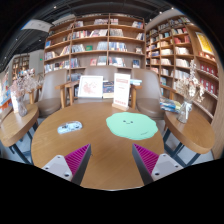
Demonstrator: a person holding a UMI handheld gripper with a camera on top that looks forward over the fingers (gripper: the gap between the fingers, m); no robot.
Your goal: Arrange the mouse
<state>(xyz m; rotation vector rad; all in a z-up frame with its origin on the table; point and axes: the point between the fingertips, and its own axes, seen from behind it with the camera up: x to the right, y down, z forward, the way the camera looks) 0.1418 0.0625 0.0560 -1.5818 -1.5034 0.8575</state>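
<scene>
Hovering level above the round table (95,150), the gripper (110,160) holds fingers spread, empty; green mat (132,125) at one o'clock.

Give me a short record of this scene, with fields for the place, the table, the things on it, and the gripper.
place: room lined with bookshelves
table: round wooden table
mat: green mat beyond the right finger
mouse: small pale object, likely the mouse, beyond the left finger
signs: two upright cards at the table's far edge
hand-held gripper: hand-held gripper open, nothing between its fingers
</scene>
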